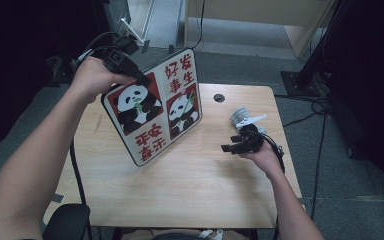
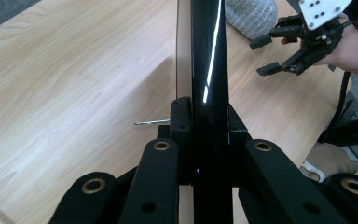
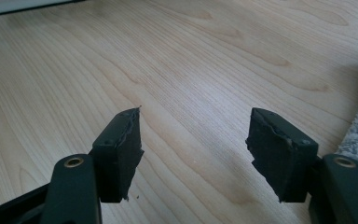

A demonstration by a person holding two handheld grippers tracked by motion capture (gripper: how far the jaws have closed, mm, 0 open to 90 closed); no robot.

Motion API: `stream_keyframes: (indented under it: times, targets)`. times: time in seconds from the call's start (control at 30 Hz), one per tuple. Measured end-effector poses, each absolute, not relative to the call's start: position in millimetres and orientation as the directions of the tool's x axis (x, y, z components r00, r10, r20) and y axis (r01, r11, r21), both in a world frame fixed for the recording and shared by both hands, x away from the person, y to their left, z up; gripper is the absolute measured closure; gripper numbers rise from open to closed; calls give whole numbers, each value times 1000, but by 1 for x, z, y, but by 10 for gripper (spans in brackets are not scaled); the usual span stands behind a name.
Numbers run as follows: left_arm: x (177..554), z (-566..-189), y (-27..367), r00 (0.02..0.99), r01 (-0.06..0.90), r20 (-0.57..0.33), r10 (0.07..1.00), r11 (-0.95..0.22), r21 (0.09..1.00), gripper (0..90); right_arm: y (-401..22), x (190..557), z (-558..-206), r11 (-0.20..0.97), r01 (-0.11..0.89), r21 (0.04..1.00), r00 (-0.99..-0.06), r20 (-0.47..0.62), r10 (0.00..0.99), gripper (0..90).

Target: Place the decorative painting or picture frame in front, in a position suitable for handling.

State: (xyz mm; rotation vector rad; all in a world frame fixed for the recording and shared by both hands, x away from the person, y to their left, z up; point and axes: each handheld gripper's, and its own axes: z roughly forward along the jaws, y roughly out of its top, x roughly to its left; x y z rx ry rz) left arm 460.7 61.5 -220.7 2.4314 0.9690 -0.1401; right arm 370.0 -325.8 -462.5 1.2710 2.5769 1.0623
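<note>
Left gripper (image 1: pixel 141 79) clamped on top left edge of panda board (image 1: pixel 155 107); board lifted, tilted, long axis slanting down toward table (image 1: pixel 190 190). Right gripper (image 1: pixel 232 144) right of board, well apart, jaws wide, empty, grey cloth (image 1: pixel 245 117) just behind.

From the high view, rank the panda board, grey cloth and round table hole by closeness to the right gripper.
From the right gripper:
1. Grey cloth, just beyond it.
2. Panda board, to its left, held tilted in the left gripper.
3. Round table hole, near the far edge.
</note>
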Motion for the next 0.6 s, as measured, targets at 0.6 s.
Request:
stream_keyframes:
  times: [0.6]
  targets:
    - [438,-243,16,788,614,-287,544,-660,433,809,-329,371,-463,402,672,622,-643,219,734,349]
